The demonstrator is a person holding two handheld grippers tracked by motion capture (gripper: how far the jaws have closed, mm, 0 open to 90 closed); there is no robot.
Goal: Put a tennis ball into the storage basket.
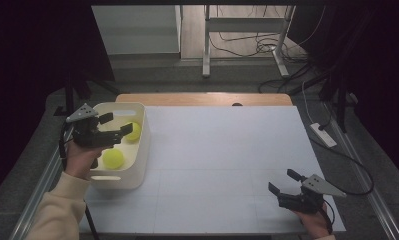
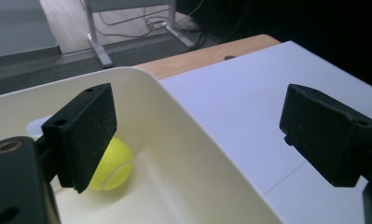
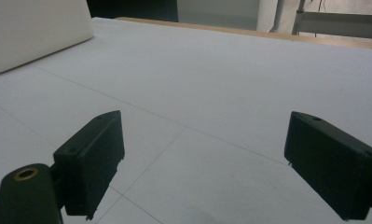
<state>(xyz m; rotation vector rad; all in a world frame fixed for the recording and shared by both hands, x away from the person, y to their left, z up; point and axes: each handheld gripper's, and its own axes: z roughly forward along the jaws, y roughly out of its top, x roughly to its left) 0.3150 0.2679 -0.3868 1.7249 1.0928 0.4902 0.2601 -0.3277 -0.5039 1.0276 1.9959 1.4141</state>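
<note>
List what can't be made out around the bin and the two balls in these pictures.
- Far tennis ball: high view, partly covered by the left gripper.
- Same ball: left gripper view, half behind a jaw.
- White bin: right gripper view, cut off by the edge, inside unseen.
- Near tennis ball: markings too small to read.

At the left of the frame a cream bin (image 1: 137,150) sits on the white table (image 1: 227,160) with two yellow tennis balls (image 1: 113,158) inside. The left gripper (image 1: 116,127) hangs over the bin, jaws apart and empty. At the lower right the right gripper (image 1: 282,182) rests low over the table, jaws spread.
</note>
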